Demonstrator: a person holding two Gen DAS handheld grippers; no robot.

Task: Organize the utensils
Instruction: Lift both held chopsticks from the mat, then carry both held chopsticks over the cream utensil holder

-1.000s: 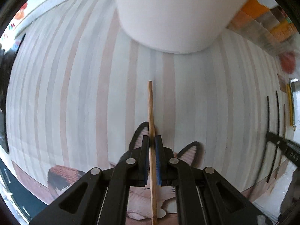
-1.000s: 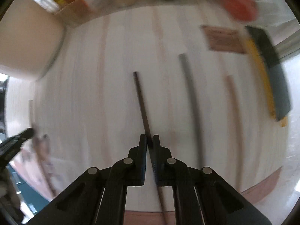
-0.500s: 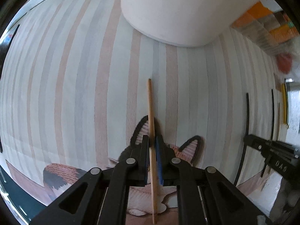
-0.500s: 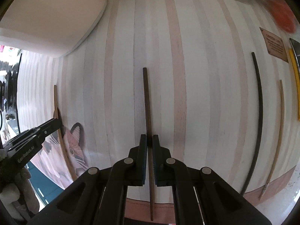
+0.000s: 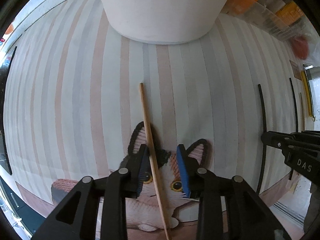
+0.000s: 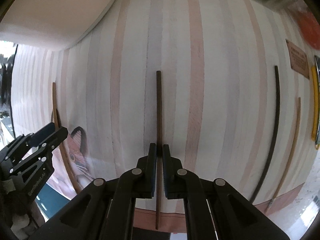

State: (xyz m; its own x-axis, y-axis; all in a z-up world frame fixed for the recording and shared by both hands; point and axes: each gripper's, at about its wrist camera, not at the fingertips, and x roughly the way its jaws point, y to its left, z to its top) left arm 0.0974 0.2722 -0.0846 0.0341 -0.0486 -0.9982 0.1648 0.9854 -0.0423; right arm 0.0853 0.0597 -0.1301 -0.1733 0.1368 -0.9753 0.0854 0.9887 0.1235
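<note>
A thin, round, light-wood chopstick [image 5: 151, 150] is lying across a cat-shaped knitted mat [image 5: 160, 182] on a striped cloth [image 5: 80, 100] covering the tabletop. The left tongs [image 5: 162, 160] have just been opening; the stick is leaning on the left blue pad, free of the right. The right tongs [image 6: 159, 150] are pinching a dark, slim chopstick [image 6: 158, 108]. A smooth white pot [image 5: 160, 10] is sitting at 12 o'clock.

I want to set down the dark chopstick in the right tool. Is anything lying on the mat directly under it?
Nothing visible does. Under the dark chopstick is only bare striped mat. The black chopstick lies well to its right, the cat picture to its left.
</note>
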